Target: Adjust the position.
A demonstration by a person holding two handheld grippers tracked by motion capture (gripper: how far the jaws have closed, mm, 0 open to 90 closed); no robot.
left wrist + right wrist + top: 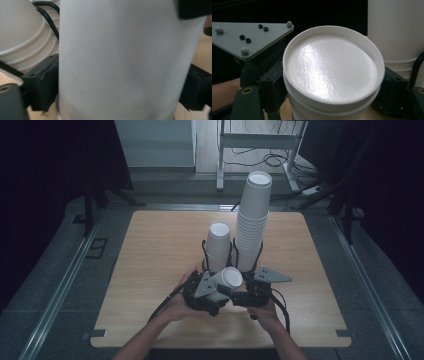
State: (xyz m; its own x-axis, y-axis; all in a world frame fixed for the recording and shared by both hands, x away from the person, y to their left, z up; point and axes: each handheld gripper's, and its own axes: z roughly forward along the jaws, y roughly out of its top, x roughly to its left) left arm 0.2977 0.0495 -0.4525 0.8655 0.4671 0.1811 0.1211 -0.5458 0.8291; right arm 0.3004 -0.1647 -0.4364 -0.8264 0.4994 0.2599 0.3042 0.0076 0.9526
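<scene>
White paper cup (226, 281) is held tilted between both grippers near the table's (150, 250) front edge, before two cup stacks. Right gripper (332, 110) is clamped on it; left gripper's (216, 292) grip cannot be told. Separation step judged; next, pulling apart.

Paper cup (332, 75) matt, w/ textured base; table (165, 240) smooth wood-grain.

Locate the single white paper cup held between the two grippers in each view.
High view: loose cup low centre, lying tilted between both grippers.
Left gripper view: its side wall spans the middle.
Right gripper view: its base faces the camera, centre.
Shared landmark: the tall cup stack.
</scene>
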